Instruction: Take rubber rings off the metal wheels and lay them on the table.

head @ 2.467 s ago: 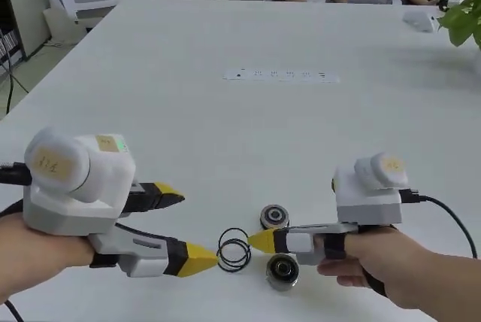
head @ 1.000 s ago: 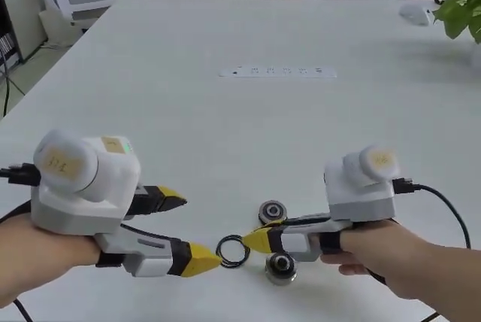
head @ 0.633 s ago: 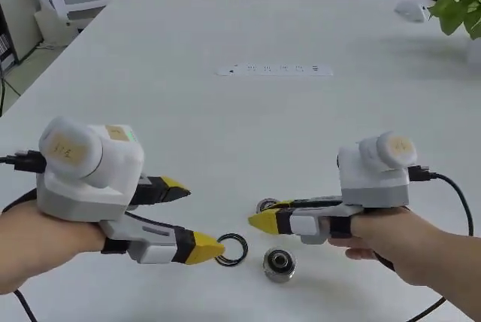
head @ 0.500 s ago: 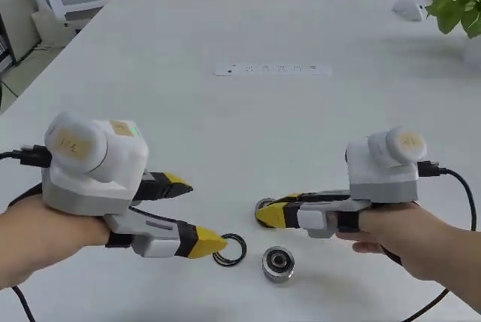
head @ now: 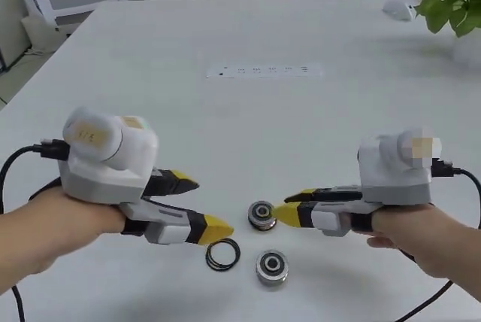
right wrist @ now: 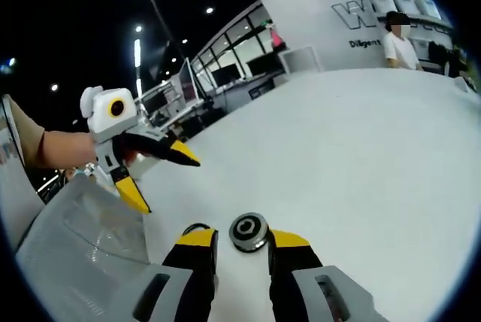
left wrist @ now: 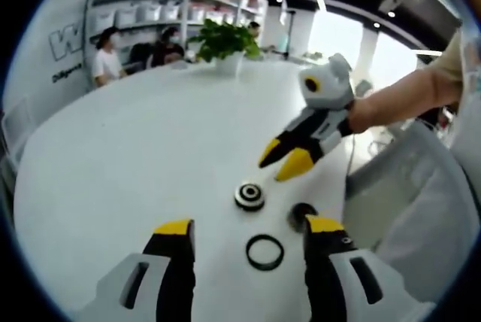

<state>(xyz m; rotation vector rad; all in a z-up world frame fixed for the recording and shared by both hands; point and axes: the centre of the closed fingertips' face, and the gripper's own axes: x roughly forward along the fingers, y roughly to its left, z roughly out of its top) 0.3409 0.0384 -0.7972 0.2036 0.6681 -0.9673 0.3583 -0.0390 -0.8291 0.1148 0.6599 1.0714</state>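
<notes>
Head view: white table (head: 225, 126), work cluster toward its near edge, approx mid-width.

- Rubber rings (head: 222, 254): thin, black, look like 2 overlapping, flat on the table. Apart from both wheels.
- Wheel A (head: 261, 214): flat on the table, farther from the near edge than the rings.
- Wheel B (head: 271, 267): nearest the near edge, just beside the rings on their right.

L gripper (head: 204, 205): jaws spread wide, nothing between the pads. Lower yellow tip sits just above-left of the rings in head view; contact w/ the rings can't be told. In left gripper view the rings (left wrist: 265, 252) lie in the gap between the L gripper (left wrist: 249, 226) tips, nearer the R-hand jaw; wheel A (left wrist: 249, 195) just beyond them, wheel B (left wrist: 302, 217) partly hidden by that jaw's tip.

R gripper (head: 289, 208): jaws a narrow gap apart, gripping nothing. Tips point at wheel A, just beside its R side. In right gripper view wheel A (right wrist: 249, 231) sits just past the R gripper (right wrist: 243, 239) tips, centred on the gap, not clamped.

Grippers face each other across the cluster, tips near but not touching.

Power strip (head: 264, 71) lies well toward the far edge.
</notes>
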